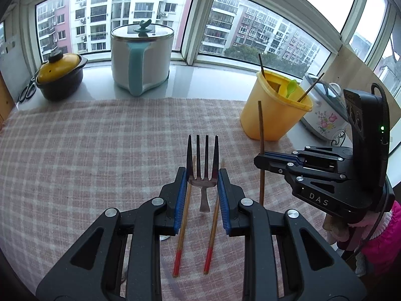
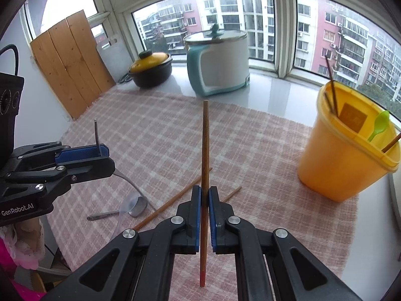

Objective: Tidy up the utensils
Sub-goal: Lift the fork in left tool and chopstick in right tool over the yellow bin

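My left gripper point(image 1: 203, 175) is shut on a metal fork point(image 1: 203, 165), tines pointing away, held above the checked cloth. In the right wrist view the left gripper point(image 2: 100, 150) shows the fork edge-on. Two red-tipped chopsticks point(image 1: 184, 215) lie on the cloth below it. My right gripper point(image 2: 205, 195) is shut on a brown chopstick point(image 2: 205, 145) with a red end, held upright; it also shows in the left wrist view point(image 1: 261, 150). The yellow utensil bucket point(image 1: 273, 110) holds chopsticks and a green spoon point(image 1: 290, 87); it stands at the right in the right wrist view point(image 2: 343, 155).
A white-and-teal pot point(image 1: 141, 60) and a black pot with yellow lid point(image 1: 60, 75) stand on the sill. A floral cooker point(image 1: 323, 110) sits behind the bucket. A metal spoon point(image 2: 117, 212) and a clear plastic spoon point(image 2: 127, 190) lie on the cloth point(image 2: 163, 138).
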{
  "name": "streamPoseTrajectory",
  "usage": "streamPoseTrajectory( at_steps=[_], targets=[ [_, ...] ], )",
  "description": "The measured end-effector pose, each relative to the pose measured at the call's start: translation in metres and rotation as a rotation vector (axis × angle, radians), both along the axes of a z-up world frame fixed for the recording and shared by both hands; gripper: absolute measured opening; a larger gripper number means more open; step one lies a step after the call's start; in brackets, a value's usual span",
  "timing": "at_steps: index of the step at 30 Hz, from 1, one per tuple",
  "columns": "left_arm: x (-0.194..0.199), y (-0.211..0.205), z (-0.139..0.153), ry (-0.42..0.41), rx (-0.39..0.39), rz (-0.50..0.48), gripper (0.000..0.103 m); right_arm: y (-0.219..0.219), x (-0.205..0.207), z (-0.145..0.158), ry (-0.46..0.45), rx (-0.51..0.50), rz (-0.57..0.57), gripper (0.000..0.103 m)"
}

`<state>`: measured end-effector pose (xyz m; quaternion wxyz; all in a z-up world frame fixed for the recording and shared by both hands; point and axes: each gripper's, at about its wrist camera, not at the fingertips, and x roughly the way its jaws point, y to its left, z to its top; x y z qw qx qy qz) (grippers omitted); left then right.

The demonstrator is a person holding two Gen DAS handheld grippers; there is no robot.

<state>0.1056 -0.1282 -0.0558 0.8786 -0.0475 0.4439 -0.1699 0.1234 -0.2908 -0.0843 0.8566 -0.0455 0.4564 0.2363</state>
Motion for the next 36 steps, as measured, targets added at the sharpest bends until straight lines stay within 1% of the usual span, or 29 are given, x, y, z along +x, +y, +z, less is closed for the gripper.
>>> streamPoseTrajectory(
  at_steps=[5, 12, 26, 36],
  targets=[
    [0.002, -0.004, 0.008, -0.02, -0.004, -0.011, 0.023, -0.006, -0.001, 0.011, -0.037, 0.003, -0.018, 0.003],
    [0.007, -0.014, 0.025, -0.059, -0.017, -0.038, 0.023, -0.021, 0.001, 0.034, -0.085, 0.026, -0.053, 0.003],
    [0.026, -0.042, 0.056, -0.13, -0.062, -0.086, 0.023, -0.076, 0.001, 0.086, -0.18, 0.069, -0.158, 0.003],
    [0.043, -0.066, 0.088, -0.197, -0.102, -0.123, 0.023, -0.111, -0.001, 0.119, -0.243, 0.082, -0.216, 0.003]
  ],
)
